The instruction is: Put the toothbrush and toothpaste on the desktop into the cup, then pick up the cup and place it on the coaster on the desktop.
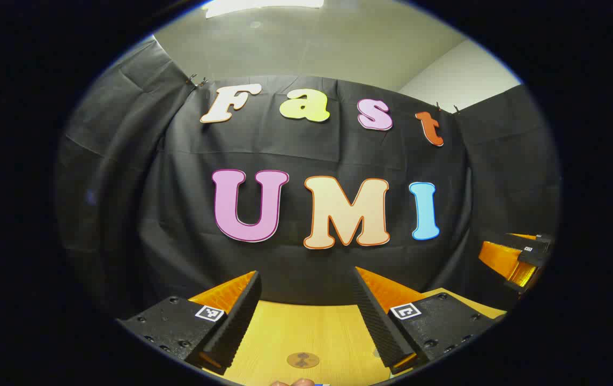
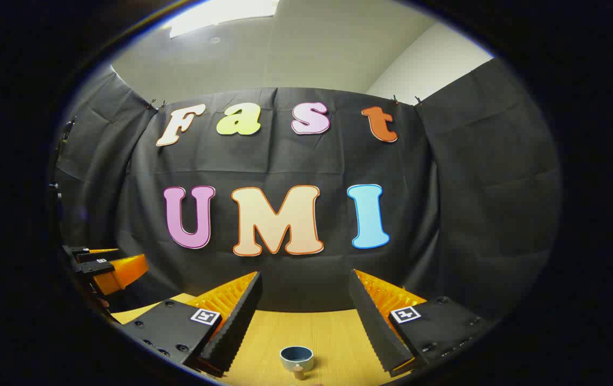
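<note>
- One cup (image 2: 296, 357), a low round one, stands on the desk (image 2: 333, 332) just ahead of the right tongs (image 2: 303, 305), in line with the gap between their fingers and low in the right gripper view.
- A small brownish piece (image 2: 299, 371) sits just nearer than the cup; too small to identify.
- One round coaster (image 1: 302, 359) lies flat on the desk, just ahead of the left tongs (image 1: 306, 305) and centred between their fingers.
- At the bottom edge of the left gripper view, nearer than the coaster, a pale rounded sliver (image 1: 293, 383) peeks in; I cannot tell what it is.
- Two tongs: both are spread wide with nothing between their fingers, held well above the desk and aimed at the back wall.
- Each shows at the side of the other's view.
- Risk: both pairs point high, so a descent made blind could knock the cup over.
- Risk: the cup looks shallow, so a long toothbrush or tube may tip out or topple it.
- Risk: carrying a loaded cup to the coaster could spill the contents if gripped off-centre.
</note>
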`<action>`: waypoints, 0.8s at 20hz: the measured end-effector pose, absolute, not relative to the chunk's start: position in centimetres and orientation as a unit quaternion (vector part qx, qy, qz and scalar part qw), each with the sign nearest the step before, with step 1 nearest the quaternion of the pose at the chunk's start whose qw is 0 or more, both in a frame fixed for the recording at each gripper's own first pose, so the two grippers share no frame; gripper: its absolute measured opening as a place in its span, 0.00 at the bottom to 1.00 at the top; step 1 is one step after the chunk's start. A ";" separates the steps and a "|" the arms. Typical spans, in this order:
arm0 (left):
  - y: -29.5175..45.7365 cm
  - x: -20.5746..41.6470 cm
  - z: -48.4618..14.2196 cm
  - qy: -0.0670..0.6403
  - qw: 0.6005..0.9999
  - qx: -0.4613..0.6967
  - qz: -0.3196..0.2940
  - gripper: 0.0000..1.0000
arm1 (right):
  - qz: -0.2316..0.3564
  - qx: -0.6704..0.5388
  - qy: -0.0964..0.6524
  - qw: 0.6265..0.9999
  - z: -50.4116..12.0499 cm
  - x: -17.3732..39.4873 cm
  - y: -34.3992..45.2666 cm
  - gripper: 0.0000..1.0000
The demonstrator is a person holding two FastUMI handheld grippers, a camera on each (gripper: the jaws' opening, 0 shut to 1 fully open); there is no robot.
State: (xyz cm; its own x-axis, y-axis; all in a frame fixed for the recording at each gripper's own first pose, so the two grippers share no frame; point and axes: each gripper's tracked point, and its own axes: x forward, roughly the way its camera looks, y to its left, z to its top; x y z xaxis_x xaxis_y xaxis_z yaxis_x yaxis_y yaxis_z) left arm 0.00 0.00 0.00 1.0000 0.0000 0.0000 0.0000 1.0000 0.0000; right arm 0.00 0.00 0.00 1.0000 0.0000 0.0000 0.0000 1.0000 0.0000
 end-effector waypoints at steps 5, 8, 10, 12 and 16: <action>0.8 -0.5 -1.0 0.012 1.000 0.003 0.012 0.96 | 0.005 0.000 0.006 1.000 -1.0 0.0 0.3 0.99; 1.2 -0.9 -0.8 0.008 1.000 0.012 0.014 0.96 | 0.009 -0.003 0.010 1.000 -1.5 -0.1 0.7 0.99; 1.6 -1.1 -0.6 0.003 1.000 0.014 0.017 0.96 | 0.006 -0.007 0.009 1.000 -1.4 -0.3 0.7 1.00; 2.6 -1.5 -0.7 0.000 1.000 0.013 0.023 0.96 | 0.006 -0.006 0.013 1.000 -1.8 -0.3 1.1 0.99; 3.7 -1.4 -1.1 0.003 1.000 0.017 0.025 0.96 | 0.005 -0.005 0.039 0.999 -3.5 -0.4 1.8 1.00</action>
